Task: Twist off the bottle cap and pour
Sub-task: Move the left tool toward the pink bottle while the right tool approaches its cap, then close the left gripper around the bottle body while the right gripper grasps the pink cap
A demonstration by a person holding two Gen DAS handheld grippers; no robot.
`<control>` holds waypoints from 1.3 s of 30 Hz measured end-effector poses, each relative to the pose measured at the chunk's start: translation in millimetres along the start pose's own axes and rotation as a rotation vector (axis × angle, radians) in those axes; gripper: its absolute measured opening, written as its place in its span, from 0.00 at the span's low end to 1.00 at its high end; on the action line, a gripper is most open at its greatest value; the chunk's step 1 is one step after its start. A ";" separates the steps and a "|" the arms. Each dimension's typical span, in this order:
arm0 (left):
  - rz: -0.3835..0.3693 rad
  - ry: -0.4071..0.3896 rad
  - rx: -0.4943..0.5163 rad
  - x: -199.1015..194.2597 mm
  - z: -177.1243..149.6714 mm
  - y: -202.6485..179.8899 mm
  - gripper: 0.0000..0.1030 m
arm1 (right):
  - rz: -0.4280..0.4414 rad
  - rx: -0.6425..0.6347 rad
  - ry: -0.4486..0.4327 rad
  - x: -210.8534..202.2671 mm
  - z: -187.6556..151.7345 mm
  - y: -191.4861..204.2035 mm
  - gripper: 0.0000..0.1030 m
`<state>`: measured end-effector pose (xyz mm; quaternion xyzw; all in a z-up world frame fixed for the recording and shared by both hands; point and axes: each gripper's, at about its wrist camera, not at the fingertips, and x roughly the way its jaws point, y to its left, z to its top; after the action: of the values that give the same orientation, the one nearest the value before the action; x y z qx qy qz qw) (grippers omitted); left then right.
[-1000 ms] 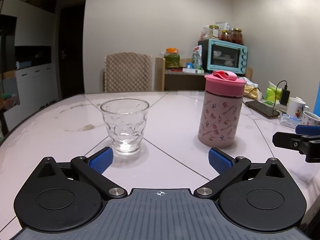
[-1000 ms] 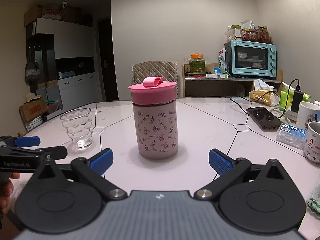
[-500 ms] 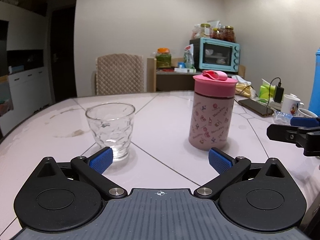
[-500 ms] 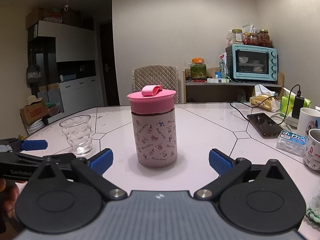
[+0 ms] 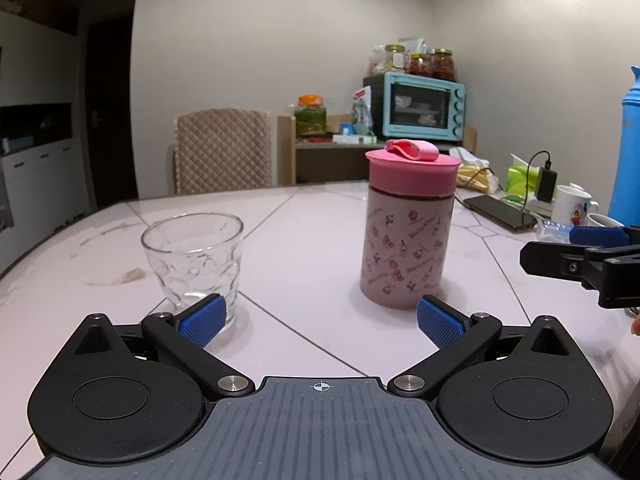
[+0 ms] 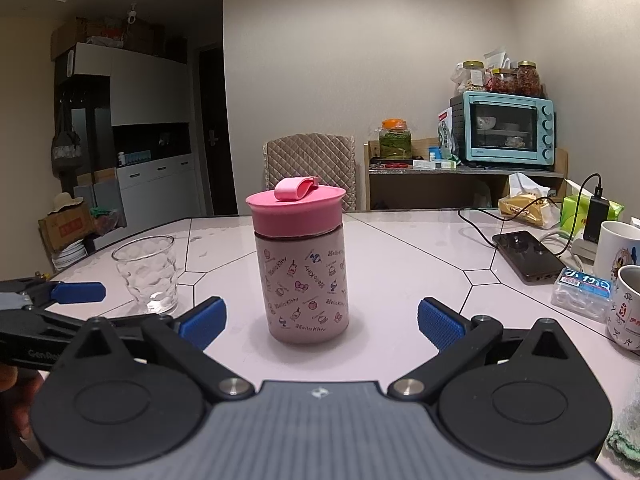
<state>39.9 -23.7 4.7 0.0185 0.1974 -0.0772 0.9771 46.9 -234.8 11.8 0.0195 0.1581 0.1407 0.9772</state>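
Left gripper (image 5: 320, 318): we hold it spread wide, gripping nothing.
Right gripper (image 6: 320, 318): ours, likewise spread.
Bottle (image 6: 302, 266): capped, upright beside glass (image 6: 146, 274).

The white table (image 6: 400, 256) carries a pink-capped bottle (image 6: 306, 280), glass (image 6: 147, 274), phone (image 6: 528, 254) and mugs (image 6: 614, 248).

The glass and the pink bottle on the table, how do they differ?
The glass is clear, open at the top and looks empty; the bottle is opaque with cartoon prints and closed by a pink cap. The bottle stands taller than the glass. Both stand upright on the table, apart from each other, and neither is gripped.
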 end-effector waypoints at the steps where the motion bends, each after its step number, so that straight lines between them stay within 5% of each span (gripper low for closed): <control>1: -0.003 0.000 0.002 1.3 0.3 -0.4 1.00 | 0.000 0.000 0.001 0.6 0.0 -0.2 1.00; 11: -0.048 -0.004 0.026 11.4 3.4 -1.9 1.00 | 0.011 -0.003 -0.002 6.5 5.4 -2.9 1.00; 39: -0.321 -0.049 0.174 64.8 26.6 -21.3 1.00 | 0.086 -0.077 -0.012 32.5 47.2 -11.4 1.00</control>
<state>105.7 -55.8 3.8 0.0695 0.1667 -0.2493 0.9514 94.4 -236.3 45.8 -0.0103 0.1459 0.1884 0.9711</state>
